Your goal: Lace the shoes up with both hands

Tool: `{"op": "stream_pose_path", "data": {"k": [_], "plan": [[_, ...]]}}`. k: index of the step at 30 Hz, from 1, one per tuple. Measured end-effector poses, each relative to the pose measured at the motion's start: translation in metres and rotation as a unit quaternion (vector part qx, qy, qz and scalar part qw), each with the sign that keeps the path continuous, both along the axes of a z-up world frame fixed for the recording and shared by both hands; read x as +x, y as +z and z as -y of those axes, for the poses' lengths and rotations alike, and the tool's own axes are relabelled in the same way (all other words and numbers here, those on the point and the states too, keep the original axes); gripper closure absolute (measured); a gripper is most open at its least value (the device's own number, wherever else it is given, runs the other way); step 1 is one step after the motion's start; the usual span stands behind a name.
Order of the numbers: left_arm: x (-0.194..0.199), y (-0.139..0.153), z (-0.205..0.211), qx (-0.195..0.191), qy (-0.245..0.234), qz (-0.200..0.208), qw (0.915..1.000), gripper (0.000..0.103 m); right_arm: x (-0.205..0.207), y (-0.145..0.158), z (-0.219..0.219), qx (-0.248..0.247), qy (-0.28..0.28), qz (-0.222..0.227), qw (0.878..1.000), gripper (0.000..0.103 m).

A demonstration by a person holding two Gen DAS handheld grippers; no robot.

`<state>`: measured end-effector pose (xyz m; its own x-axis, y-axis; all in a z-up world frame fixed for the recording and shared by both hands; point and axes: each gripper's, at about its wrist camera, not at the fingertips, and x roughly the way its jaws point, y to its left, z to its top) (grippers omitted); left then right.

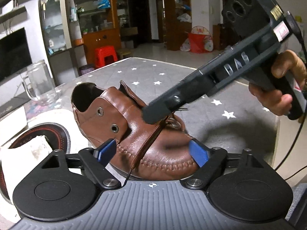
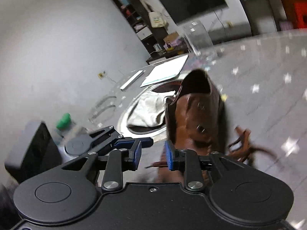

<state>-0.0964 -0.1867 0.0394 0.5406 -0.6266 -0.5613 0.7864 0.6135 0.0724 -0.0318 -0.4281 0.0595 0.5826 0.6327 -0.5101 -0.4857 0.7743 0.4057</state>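
Brown shoe (image 1: 134, 134) lies on the starred tablecloth (image 1: 220, 134), 2 side eyelets empty. Left gripper (image 1: 153, 149) spread wide astride the toe, not clamping. Right gripper (image 2: 152, 157) parted, holding nothing. Advice: pinch lace (image 1: 137, 159) near its tip; steady the shoe first.

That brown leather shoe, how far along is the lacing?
Early. The brown leather shoe has two bare metal eyelets on its near flap. The brown lace trails loose over the toe. The left gripper straddles the toe, open; the right gripper is open and empty. Threading remains.
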Motion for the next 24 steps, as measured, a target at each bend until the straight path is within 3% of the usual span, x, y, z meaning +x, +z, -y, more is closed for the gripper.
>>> {"op": "stream_pose_path", "data": {"k": [5, 13, 16, 19, 24], "plan": [[0.013, 0.001, -0.007, -0.011, -0.019, -0.031, 0.9993, 0.047, -0.008, 0.001, -0.001, -0.082, 0.02, 0.032, 0.996, 0.074], [0.048, 0.001, -0.02, -0.016, -0.047, -0.088, 0.9949, 0.067, -0.018, 0.008, -0.015, -0.155, 0.083, 0.087, 0.981, 0.074], [0.056, 0.001, -0.023, -0.02, -0.057, -0.101, 0.993, 0.094, -0.017, 0.007, -0.02, -0.173, 0.106, 0.098, 0.974, 0.074], [0.062, 0.001, -0.022, -0.012, -0.072, -0.105, 0.9918, 0.098, -0.015, 0.006, -0.025, -0.193, 0.131, 0.107, 0.966, 0.074], [0.059, 0.01, -0.012, 0.025, -0.091, -0.074, 0.9928, 0.1, -0.014, 0.008, -0.032, -0.235, 0.173, 0.136, 0.947, 0.074]]}}
